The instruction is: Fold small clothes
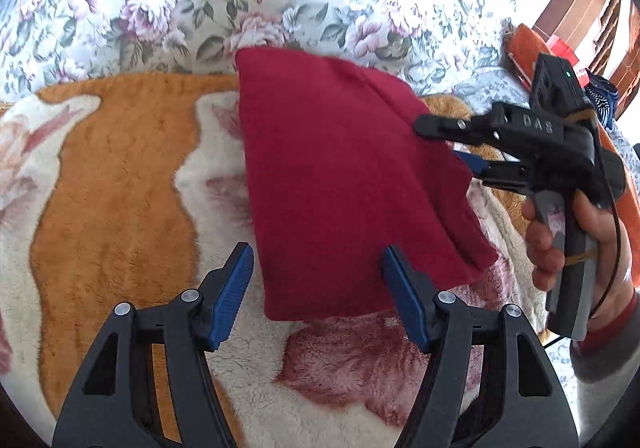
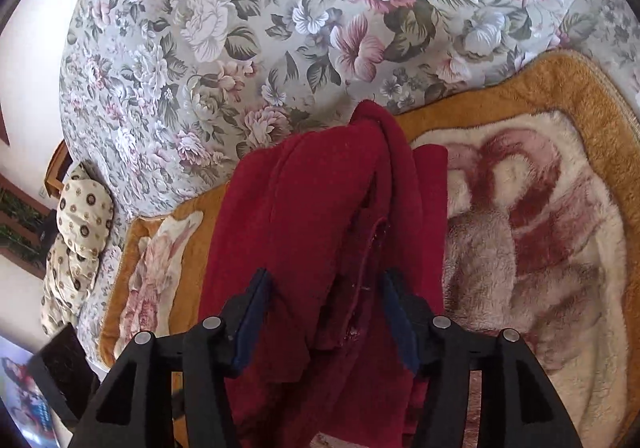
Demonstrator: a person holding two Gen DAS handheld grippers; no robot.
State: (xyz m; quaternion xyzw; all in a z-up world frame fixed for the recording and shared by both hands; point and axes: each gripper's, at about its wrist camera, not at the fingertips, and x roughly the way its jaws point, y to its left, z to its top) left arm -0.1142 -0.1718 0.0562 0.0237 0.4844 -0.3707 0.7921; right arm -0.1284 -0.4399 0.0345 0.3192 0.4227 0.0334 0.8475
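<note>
Close to us, our left gripper (image 1: 318, 288) stands wide open over the near edge of the red cloth (image 1: 348, 176). Its blue pads (image 1: 234, 296) do not press on anything. Our right gripper (image 2: 326, 312) is wide open too. The cloth lies between its fingers, but they are not squeezing it. So we are holding nothing right now.

The red cloth lies on the fluffy blanket (image 1: 120, 176), just past our grippers. We think a fold is already made, because the cloth looks doubled over, with a flat top and layered edges on the right side. It still looks a bit lumpy there, so it may need one more fold or some smoothing.

The cloth looks soft and fuzzy, like fleece. The blanket under it is thick and furry, orange and cream with dark pink patches. Farther back is a smooth sheet with big flowers (image 2: 280, 28).
</note>
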